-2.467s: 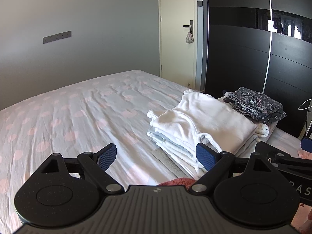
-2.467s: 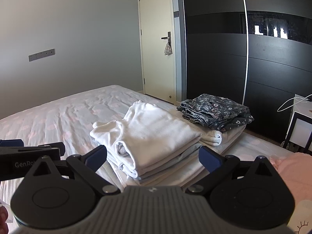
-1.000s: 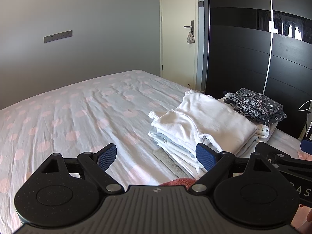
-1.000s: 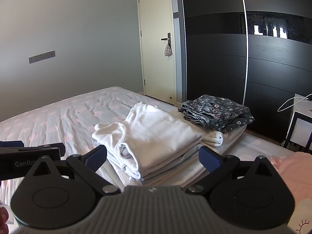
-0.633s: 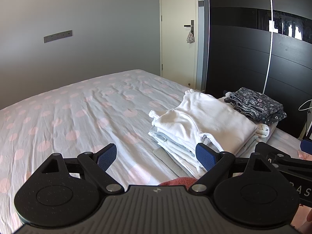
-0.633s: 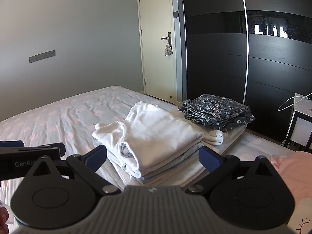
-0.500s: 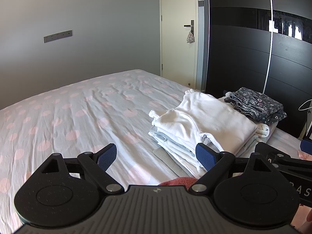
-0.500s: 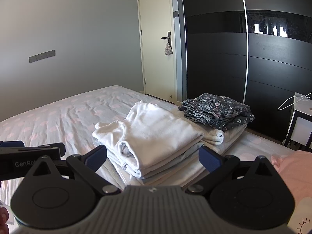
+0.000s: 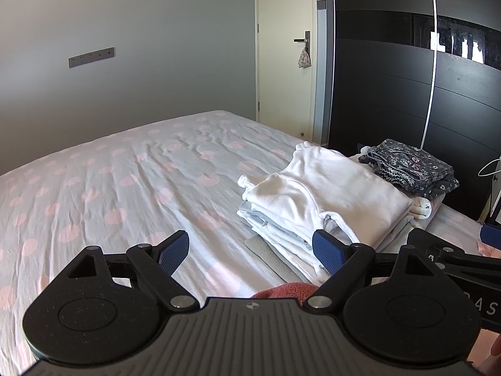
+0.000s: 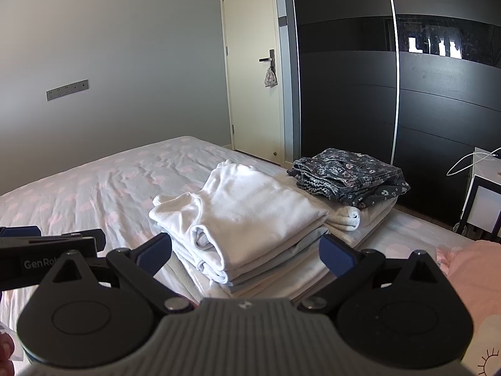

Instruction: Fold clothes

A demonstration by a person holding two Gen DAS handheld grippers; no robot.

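- L hand-held gripper [image 9: 250,252]: jaws wide, closing slightly, nothing between; above bed [image 9: 125,181].
- R hand-held gripper [image 10: 245,255]: jaws released, empty.
- White folded stack [image 10: 244,216] on bed near wardrobe [image 10: 438,109]; dark floral clothes [image 10: 347,177] just behind.
- Pink garment [image 10: 472,269] at R edge, prob. unfolded.

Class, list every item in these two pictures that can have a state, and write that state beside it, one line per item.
White top: folded, on top of a pile.
Dark floral garment: folded, on white folded laundry.
Pink garment: lying loose on the bed.
Door: shut.
Left gripper: open, jaws closing slightly, holding nothing.
Right gripper: open, holding nothing.
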